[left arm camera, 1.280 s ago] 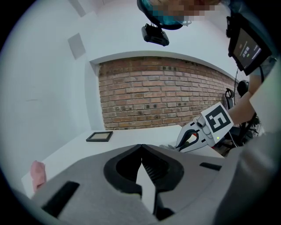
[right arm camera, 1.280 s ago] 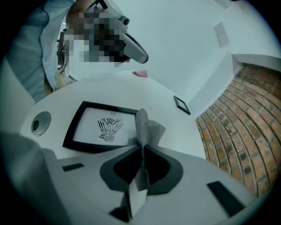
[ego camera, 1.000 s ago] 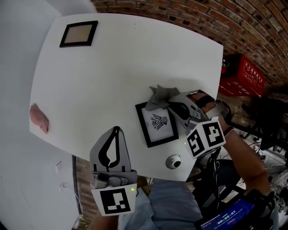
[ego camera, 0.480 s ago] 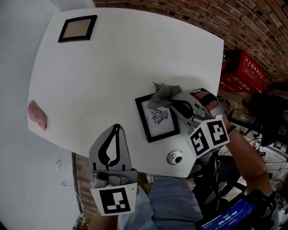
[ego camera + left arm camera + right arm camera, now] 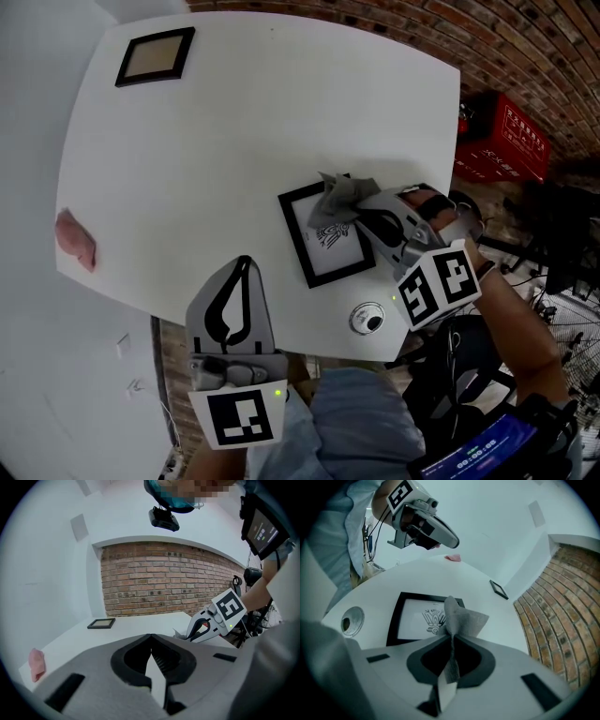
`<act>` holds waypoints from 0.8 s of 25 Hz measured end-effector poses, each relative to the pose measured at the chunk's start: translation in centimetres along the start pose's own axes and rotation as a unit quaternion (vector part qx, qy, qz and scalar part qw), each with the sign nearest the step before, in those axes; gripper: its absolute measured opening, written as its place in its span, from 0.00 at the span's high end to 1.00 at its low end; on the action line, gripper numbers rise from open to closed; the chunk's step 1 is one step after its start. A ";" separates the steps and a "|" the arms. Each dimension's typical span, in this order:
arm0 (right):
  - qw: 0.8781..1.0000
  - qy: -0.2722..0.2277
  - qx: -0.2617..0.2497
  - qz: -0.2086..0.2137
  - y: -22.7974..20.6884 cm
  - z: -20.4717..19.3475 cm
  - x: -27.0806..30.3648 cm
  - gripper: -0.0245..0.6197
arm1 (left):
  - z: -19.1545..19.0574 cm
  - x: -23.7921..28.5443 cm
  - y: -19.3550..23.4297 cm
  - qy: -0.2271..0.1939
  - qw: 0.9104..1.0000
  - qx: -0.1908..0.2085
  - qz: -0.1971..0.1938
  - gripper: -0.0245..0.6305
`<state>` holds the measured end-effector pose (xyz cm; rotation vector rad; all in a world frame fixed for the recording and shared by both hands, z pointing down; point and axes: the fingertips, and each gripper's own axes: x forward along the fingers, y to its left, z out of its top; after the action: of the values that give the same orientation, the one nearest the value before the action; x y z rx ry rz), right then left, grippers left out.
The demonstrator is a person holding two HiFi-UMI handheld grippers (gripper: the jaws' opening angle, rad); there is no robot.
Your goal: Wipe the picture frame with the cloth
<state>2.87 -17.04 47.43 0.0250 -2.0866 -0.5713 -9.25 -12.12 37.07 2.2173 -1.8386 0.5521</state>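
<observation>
Sliding further onto the picture frame (image 5: 328, 262), the grey cloth (image 5: 339, 195) now drapes over the print just ahead of the right gripper (image 5: 361, 204), whose jaws pinch it. The left gripper (image 5: 242, 274) hovers at the worktop (image 5: 234, 141) edge, jaws together and empty.

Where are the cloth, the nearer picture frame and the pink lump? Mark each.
cloth (image 5: 464, 617), right gripper view, its raised flap
picture frame (image 5: 412, 618), right gripper view, white mat
pink lump (image 5: 75, 239), head view, its middle
</observation>
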 end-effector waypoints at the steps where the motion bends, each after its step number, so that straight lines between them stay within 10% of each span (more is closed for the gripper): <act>1: 1.000 0.000 0.002 0.000 0.1 0.0 -0.1 0.92 | 0.0 -0.1 0.0 0.000 1.000 0.001 -0.001 0.95; 20: 0.999 0.005 0.038 -0.009 3.7 0.2 -1.7 0.92 | -0.6 -2.3 -1.3 -0.008 1.000 0.011 -0.023 0.95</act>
<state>4.42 -13.28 47.52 0.0904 -2.0993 -0.5008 -8.39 -9.53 36.76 2.2789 -1.7941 0.5499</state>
